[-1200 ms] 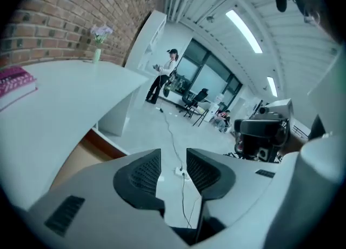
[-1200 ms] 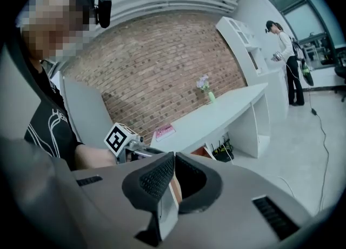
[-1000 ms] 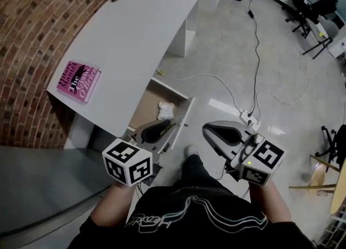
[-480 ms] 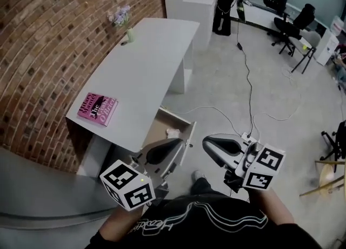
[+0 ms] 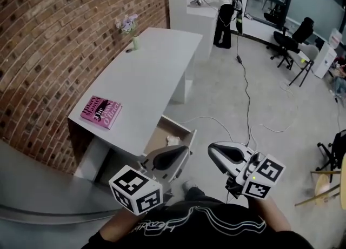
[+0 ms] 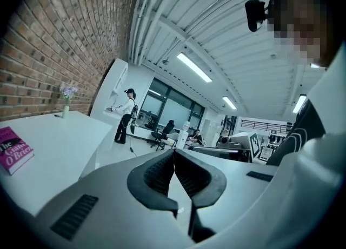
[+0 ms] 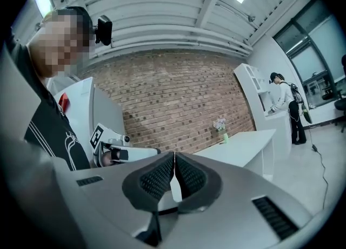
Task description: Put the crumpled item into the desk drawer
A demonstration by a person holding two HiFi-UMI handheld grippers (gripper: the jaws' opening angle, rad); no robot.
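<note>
White crumpled item (image 5: 173, 140) lies, apparently loose, in the open drawer (image 5: 161, 132) at lower centre, under the bench (image 5: 146, 75). Left gripper (image 5: 181, 152) and right gripper (image 5: 213, 148): jaws together, empty. Risk: item snags if the drawer is shoved shut.

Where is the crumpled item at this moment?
In the head view, the crumpled item lies inside the open drawer, which sticks out from the near end of the white desk, at lower centre.

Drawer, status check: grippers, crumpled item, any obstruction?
Left gripper shut, empty. Right gripper shut, empty. Crumpled item lies inside the open drawer. Nothing seen blocking the drawer front.
</note>
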